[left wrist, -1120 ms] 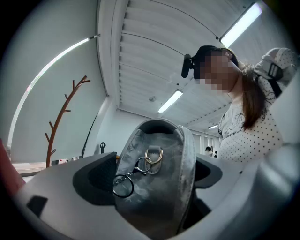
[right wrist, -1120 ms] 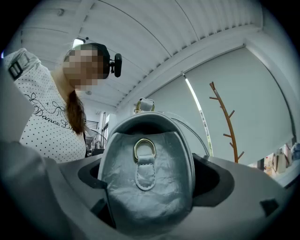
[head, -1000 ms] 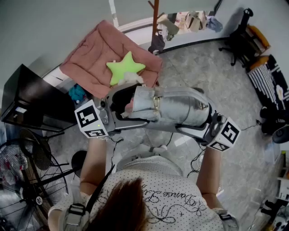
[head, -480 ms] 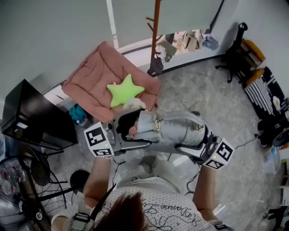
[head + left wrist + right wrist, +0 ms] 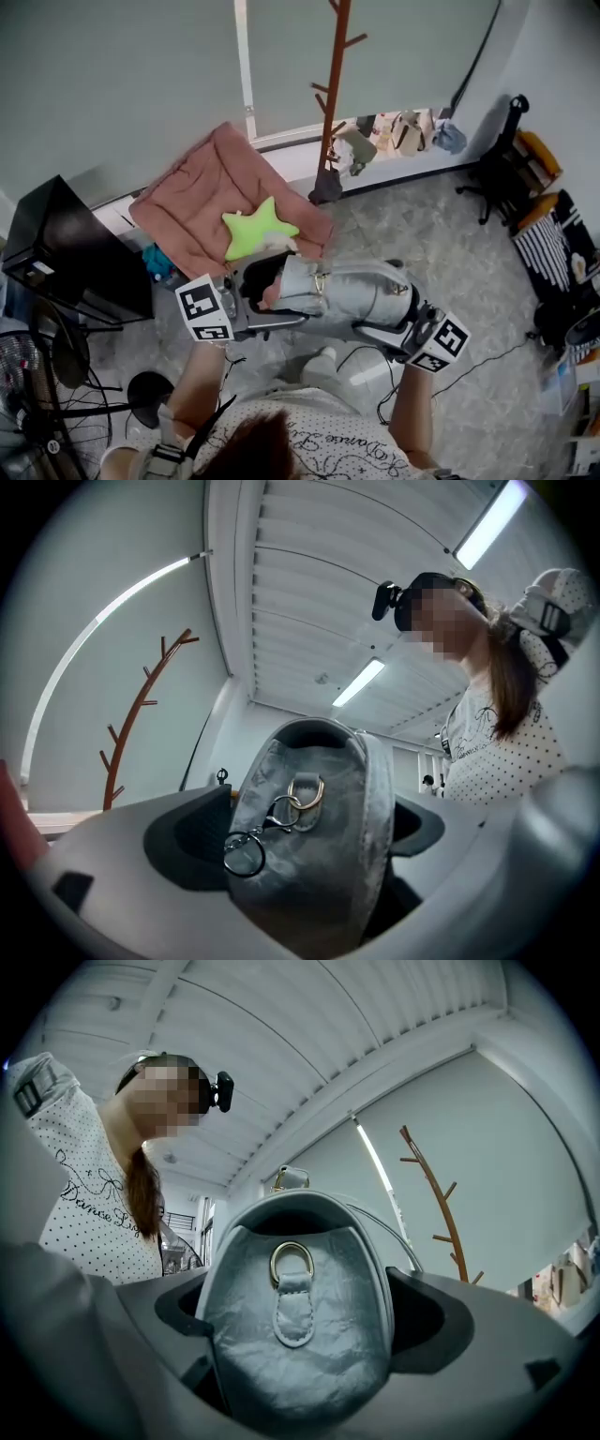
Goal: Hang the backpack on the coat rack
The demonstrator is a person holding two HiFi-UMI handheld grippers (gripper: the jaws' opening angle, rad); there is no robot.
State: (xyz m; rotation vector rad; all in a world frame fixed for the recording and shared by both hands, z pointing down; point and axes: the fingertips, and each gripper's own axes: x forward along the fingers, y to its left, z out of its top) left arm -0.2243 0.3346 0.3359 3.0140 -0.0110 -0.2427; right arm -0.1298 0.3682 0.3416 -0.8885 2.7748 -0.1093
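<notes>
Grey backpack (image 5: 342, 295) held level between both grippers, rack (image 5: 336, 94) ahead.
Head view: more of the rack shows than a second ago, so the carry is closing in; a cushion (image 5: 220, 202) lies beyond the jaws, low. Left gripper (image 5: 239, 314) view: jaws clamped on one end, rack off left. Right gripper (image 5: 403, 328) view: jaws clamped on the other end, rack upper right, open air between.

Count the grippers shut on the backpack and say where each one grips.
2. The left gripper clamps the backpack end with the dangling key ring; the right gripper clamps the opposite end, by the gold ring. None hidden.
</notes>
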